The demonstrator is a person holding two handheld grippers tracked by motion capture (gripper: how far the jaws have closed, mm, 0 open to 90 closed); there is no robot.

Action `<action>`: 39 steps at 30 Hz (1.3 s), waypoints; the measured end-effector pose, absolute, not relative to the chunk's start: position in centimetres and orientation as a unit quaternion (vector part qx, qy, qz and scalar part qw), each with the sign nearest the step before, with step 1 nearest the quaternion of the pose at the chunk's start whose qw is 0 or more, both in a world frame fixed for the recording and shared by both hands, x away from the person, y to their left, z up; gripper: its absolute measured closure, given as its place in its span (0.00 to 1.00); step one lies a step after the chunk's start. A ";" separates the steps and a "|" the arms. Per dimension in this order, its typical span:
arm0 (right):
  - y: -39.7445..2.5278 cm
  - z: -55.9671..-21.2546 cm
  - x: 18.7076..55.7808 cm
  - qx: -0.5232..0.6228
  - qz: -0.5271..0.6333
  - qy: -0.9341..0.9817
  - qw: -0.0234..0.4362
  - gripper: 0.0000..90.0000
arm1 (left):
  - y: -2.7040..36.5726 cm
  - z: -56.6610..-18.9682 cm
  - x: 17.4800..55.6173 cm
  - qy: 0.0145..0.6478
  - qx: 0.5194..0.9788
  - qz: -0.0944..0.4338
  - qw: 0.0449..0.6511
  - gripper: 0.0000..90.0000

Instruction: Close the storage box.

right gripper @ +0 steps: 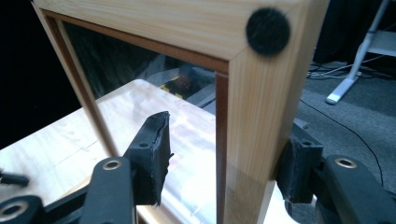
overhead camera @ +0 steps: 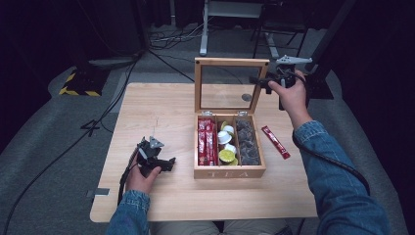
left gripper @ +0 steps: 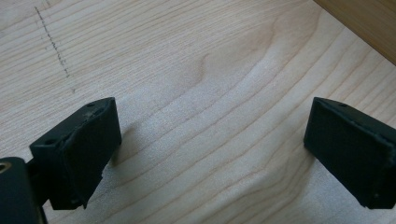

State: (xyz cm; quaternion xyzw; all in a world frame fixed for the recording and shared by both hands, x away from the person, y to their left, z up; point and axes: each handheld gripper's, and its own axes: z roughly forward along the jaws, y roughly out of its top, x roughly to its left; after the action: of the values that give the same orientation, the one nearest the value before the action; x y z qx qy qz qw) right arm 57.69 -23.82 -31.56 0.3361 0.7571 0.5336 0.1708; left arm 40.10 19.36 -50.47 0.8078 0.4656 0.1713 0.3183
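A wooden tea box [overhead camera: 230, 172] stands on the table with its glass-paned lid [overhead camera: 231, 62] upright. Inside lie red sachets [overhead camera: 207, 142], small capsules [overhead camera: 226, 144] and dark pods [overhead camera: 247, 142]. My right gripper [overhead camera: 259, 81] is at the lid's upper right corner. In the right gripper view its jaws [right gripper: 224, 163] straddle the lid's frame [right gripper: 252, 93]: one touches it, the other stands a little off, so the gripper is open. My left gripper [overhead camera: 169, 164] rests low on the table left of the box, open [left gripper: 210, 144] over bare wood.
A loose red sachet [overhead camera: 275, 142] lies on the table [overhead camera: 147, 112] right of the box. A black felt dot [right gripper: 267, 31] marks the lid's corner. The box's side [left gripper: 364, 23] is close ahead of the left gripper. Cables and desk legs [overhead camera: 203, 34] are on the floor beyond.
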 end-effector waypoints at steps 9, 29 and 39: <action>-24.3 -30.9 54.7 0.311 0.526 0.772 0.174 0.49 | 19.4 -50.5 40.1 0.465 0.808 0.172 0.319 0.05; -25.8 -30.6 49.5 0.300 0.502 0.791 0.183 0.44 | 19.3 -50.5 40.1 0.466 0.807 0.172 0.319 0.05; -26.0 -30.8 47.3 0.290 0.482 0.806 0.184 0.44 | 19.3 -50.5 40.2 0.469 0.806 0.171 0.319 0.05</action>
State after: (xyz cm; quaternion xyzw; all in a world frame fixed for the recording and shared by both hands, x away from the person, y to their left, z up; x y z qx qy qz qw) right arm 47.26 -25.98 -30.78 0.2897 0.8062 0.4820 0.1839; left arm 40.15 19.30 -50.47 0.8059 0.4687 0.1710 0.3187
